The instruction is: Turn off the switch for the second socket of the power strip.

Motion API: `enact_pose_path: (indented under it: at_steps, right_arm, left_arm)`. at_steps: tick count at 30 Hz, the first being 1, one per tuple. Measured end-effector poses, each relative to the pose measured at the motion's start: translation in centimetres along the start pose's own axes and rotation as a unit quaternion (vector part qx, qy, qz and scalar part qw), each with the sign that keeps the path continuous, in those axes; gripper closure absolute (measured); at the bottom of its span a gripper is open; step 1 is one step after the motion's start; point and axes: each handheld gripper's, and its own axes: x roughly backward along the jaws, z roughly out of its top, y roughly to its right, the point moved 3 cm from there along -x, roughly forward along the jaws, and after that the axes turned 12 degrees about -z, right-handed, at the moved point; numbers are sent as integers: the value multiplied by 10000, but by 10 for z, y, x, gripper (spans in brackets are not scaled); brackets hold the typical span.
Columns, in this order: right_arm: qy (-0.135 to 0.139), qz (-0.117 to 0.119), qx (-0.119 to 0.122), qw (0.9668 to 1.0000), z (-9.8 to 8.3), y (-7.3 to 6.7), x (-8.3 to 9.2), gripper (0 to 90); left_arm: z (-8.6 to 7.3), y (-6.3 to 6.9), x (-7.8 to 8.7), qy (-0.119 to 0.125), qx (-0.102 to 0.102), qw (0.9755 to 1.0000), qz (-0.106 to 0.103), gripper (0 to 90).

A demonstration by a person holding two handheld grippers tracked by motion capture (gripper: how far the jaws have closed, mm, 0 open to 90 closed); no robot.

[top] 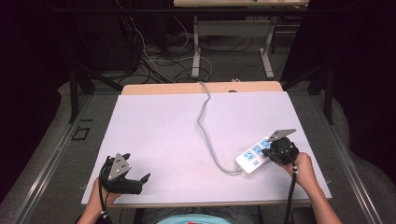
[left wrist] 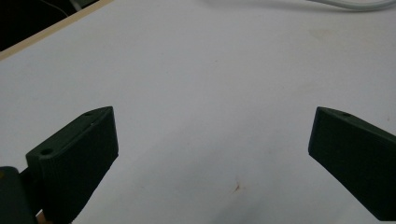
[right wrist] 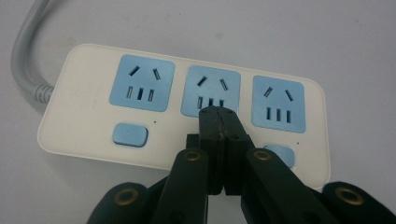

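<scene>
Right tongs [right wrist: 218, 114] closed, tips over the power strip [right wrist: 93, 100] by its middle switch (strip's long axis crosswise). Left tongs [left wrist: 210, 154] open, empty, well apart.

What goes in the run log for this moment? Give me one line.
right gripper: shut, tips over power strip middle switch | left gripper: open, over bare table | cord: trails toward far edge
</scene>
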Motion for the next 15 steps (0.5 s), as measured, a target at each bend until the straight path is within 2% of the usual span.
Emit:
enact_pose_path:
  at_steps: [14,15]
  right_arm:
    - [35,-24,25,10000,0,0,2,818]
    - [28,26,58,10000,0,-1,2,807]
  left_arm:
    - [0,0,0,0,9,10000,-11,15]
    - [0,0,0,-3,2,10000,-8,15]
